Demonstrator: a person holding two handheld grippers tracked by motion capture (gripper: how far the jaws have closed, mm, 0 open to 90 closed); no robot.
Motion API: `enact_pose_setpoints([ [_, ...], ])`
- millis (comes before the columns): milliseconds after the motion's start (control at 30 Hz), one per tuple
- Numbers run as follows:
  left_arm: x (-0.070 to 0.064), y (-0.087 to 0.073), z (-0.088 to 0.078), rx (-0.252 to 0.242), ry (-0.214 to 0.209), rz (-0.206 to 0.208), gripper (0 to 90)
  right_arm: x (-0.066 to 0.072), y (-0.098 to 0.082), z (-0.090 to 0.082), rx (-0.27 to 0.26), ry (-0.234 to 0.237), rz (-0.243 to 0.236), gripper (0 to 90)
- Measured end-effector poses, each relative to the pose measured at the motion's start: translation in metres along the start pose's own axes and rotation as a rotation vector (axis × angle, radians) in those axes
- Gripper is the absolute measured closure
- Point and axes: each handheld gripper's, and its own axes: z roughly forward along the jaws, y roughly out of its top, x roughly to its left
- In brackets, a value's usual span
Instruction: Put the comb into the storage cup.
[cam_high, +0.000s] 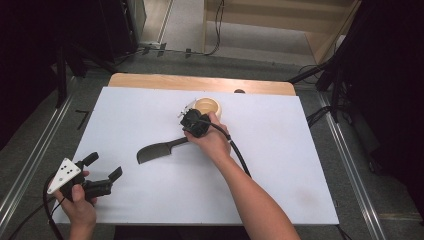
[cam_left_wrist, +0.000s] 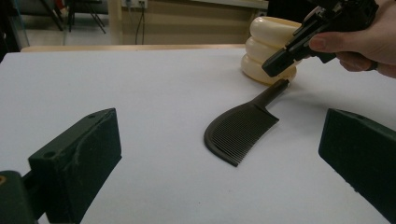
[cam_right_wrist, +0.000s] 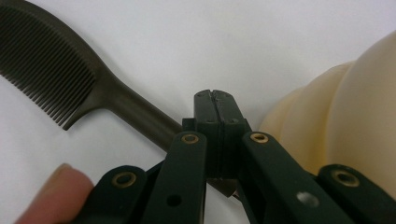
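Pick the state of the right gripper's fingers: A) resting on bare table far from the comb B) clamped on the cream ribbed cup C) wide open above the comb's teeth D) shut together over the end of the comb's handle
D: in the right gripper view the right gripper has its fingers pressed together with no gap, over the handle end of the comb, beside the cup.

White sheet (cam_high: 280, 165) covers most of the wooden tabletop (cam_high: 200, 81), centre of frame; bare wood strip along its upper edge. Grey floor around. Black cables (cam_high: 217, 30) at upper centre. Metal rails at lower left and right.
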Motion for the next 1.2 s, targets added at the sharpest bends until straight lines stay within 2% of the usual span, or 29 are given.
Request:
enact_pose_setpoints([
  [233,0.000,0.000,0.000,0.000,-0.004,0.002,0.0,0.001,-0.001,0.009,0.035,-0.015,0.003,88.5],
  [267,0.000,0.000,0.000,-0.001,-0.004,0.001,0.0,0.002,-0.002,0.009,0.044,-0.023,0.019,88.5],
  [533,0.000,0.000,0.000,0.000,-0.006,0.003,0.0,0.003,-0.003,0.013,0.056,-0.035,0.000,88.4],
  [867,0.000,0.000,0.000,0.000,-0.006,0.003,0.0,0.006,-0.006,0.010,0.059,-0.010,-0.027,88.5],
  [1000,0.000,0.000,0.000,0.000,-0.006,0.003,0.0,0.008,-0.008,0.009,0.075,-0.001,-0.015,88.5],
  [1100,0.000,0.000,0.001,0.001,-0.008,0.003,0.0,0.007,-0.010,0.009,0.071,0.015,-0.041,88.5],
  [1200,0.000,0.000,0.001,0.001,-0.008,0.002,0.0,0.008,-0.011,0.008,0.077,0.023,-0.036,88.5],
])
